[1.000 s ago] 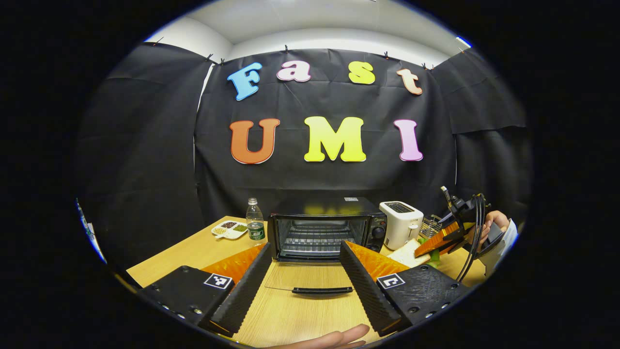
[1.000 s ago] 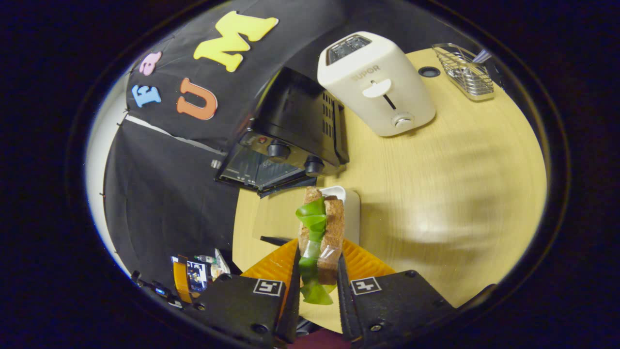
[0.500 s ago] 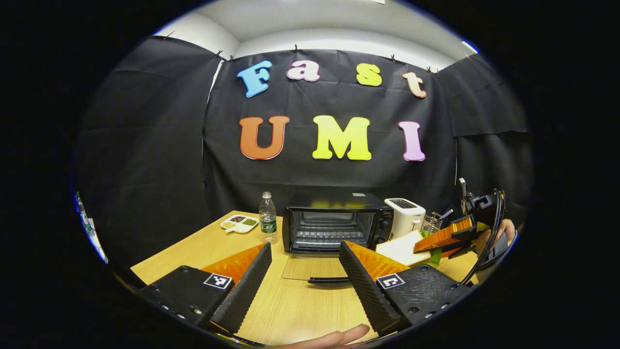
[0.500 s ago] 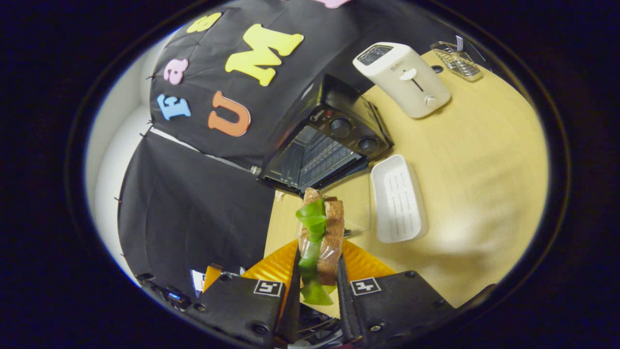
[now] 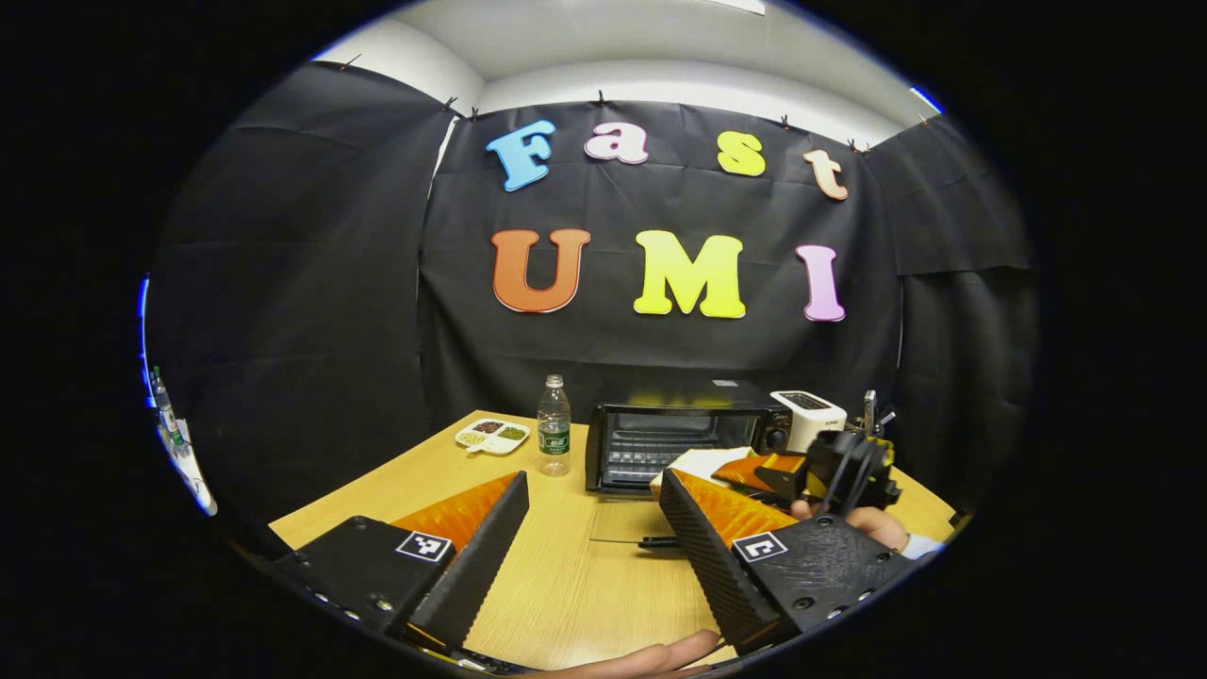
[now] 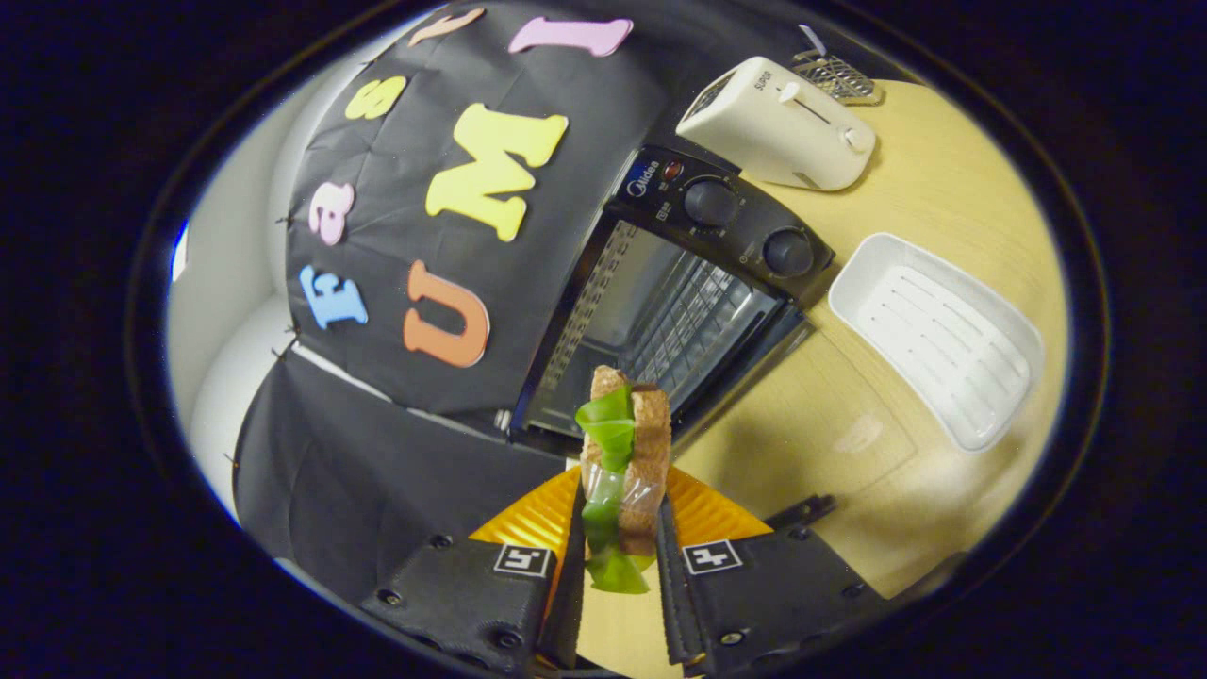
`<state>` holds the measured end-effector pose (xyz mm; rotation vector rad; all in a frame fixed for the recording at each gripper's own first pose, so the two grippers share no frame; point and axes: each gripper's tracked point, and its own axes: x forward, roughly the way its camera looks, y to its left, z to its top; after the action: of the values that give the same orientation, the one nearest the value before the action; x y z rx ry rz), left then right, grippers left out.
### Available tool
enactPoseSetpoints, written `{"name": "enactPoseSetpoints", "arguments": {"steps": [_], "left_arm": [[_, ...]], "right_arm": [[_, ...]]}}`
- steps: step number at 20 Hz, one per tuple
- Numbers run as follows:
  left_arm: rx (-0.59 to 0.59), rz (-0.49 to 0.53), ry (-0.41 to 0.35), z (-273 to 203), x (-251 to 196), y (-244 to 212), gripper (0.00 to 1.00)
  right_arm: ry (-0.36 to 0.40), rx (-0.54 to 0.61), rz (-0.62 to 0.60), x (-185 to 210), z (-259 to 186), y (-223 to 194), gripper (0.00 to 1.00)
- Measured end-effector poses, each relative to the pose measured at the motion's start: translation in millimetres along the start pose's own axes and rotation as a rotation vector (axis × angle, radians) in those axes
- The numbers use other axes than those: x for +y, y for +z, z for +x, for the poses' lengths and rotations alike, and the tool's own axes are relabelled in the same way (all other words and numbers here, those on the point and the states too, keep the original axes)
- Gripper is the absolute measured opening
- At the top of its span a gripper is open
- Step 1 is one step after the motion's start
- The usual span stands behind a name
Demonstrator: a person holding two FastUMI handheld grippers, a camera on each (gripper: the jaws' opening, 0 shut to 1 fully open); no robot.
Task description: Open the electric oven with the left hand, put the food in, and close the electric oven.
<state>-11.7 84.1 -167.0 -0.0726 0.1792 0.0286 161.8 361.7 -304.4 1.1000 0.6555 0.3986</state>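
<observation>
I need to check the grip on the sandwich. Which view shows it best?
The right gripper view: the sandwich stands close up, pinched between the right gripper and its fingers. The left gripper view shows it far off, small, before the oven.

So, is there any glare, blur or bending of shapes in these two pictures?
Left gripper view: sharp; the oven top reflects yellow; the wall's edges bow. Right gripper view: the scene is tilted, the sandwich is sharp, and soft glare lies on the table.

Oven [image 5: 681, 434] mid-table, toaster [image 5: 809, 417] just right, bottle [image 5: 553, 439] + dish [image 5: 491, 436] left, tray [image 6: 938, 337] before toaster.
</observation>
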Motion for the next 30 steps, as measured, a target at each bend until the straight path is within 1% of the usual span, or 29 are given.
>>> {"name": "enactPoseSetpoints", "arguments": {"steps": [2,5,8,11,12,13,14,16,17,18,21,23,24,25,26,27,28,29,30], "left_arm": [[0.010,0.016,0.025,2,9,-4,0.93],[0.027,0.002,0.001,3,5,-7,0.92],[0.030,-0.005,-0.002,1,11,-4,0.93],[0.038,-0.002,0.009,1,21,-6,0.92],[0.039,0.000,0.015,1,25,-5,0.92],[0.044,0.004,0.032,1,31,-7,0.92],[0.039,0.016,0.043,4,37,-7,0.92],[0.041,0.029,0.053,7,43,-10,0.93],[0.046,0.028,0.051,9,43,-14,0.93],[0.054,0.021,0.051,12,44,-17,0.92],[0.091,0.003,0.043,19,45,-28,0.93],[0.100,0.005,0.047,21,48,-30,0.93],[0.099,0.003,0.046,22,48,-30,0.93],[0.099,-0.002,0.042,22,47,-31,0.93],[0.100,-0.005,0.036,23,45,-31,0.93],[0.104,-0.005,0.035,24,45,-31,0.93],[0.112,-0.001,0.038,26,46,-33,0.92],[0.115,0.004,0.045,28,47,-34,0.92],[0.119,0.007,0.049,28,48,-35,0.92]], "right_arm": [[-0.002,-0.124,0.049,4,29,13,0.37],[-0.046,-0.276,0.050,0,74,29,0.37],[-0.072,-0.380,0.032,-2,112,44,0.37],[-0.121,-0.461,0.030,-11,140,56,0.37],[-0.126,-0.477,0.010,-11,149,61,0.37],[-0.136,-0.483,-0.022,-12,156,64,0.28],[-0.139,-0.496,-0.035,-12,161,68,0.37],[-0.151,-0.500,-0.051,-15,167,69,0.37],[-0.162,-0.499,-0.046,-19,167,67,0.29],[-0.171,-0.506,-0.039,-23,166,66,0.40],[-0.193,-0.494,-0.069,-26,166,63,0.44],[-0.215,-0.470,-0.126,-26,166,62,0.47],[-0.237,-0.459,-0.161,-26,166,63,0.36],[-0.267,-0.449,-0.204,-26,164,63,0.36],[-0.294,-0.419,-0.250,-26,164,59,0.41],[-0.303,-0.409,-0.295,-24,164,57,0.45],[-0.316,-0.396,-0.329,-23,164,54,0.54],[-0.320,-0.373,-0.350,-22,167,50,0.69],[-0.330,-0.334,-0.370,-24,169,45,0.74]]}}
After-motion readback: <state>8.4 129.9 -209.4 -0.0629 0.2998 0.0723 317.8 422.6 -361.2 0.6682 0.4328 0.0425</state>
